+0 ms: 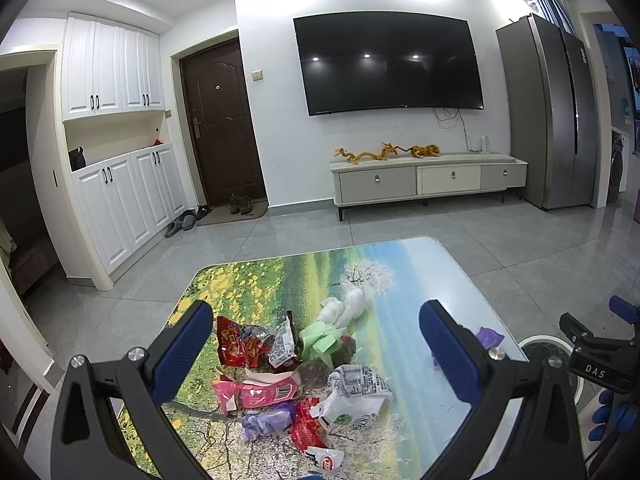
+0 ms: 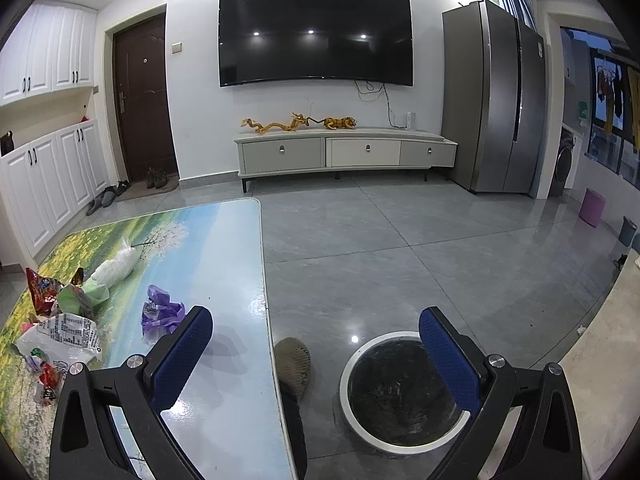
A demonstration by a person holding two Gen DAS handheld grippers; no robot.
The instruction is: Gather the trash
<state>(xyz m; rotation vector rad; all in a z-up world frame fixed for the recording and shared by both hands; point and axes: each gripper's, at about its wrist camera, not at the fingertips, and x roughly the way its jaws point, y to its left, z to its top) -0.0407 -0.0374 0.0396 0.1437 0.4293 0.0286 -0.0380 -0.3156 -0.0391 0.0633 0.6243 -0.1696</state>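
A pile of trash [image 1: 296,376] lies on the landscape-printed table [image 1: 400,280]: red snack bags, a pink wrapper, green and white plastic bags, a printed white bag. My left gripper [image 1: 316,344] is open and empty, held above the pile. A purple wrapper [image 2: 162,314] lies apart on the table, just left of my right gripper's left finger [image 2: 182,354]. My right gripper [image 2: 316,344] is open and empty, straddling the table's right edge. A round white-rimmed trash bin [image 2: 398,390] with a black liner stands on the floor beneath its right finger. The pile also shows in the right wrist view [image 2: 60,320].
A knitted slipper [image 2: 294,362] lies on the floor between table and bin. The grey tiled floor [image 2: 400,240] stretches to a TV cabinet [image 2: 344,152], a fridge [image 2: 492,96] and white cupboards [image 1: 120,208]. A light counter edge [image 2: 600,344] is at the right.
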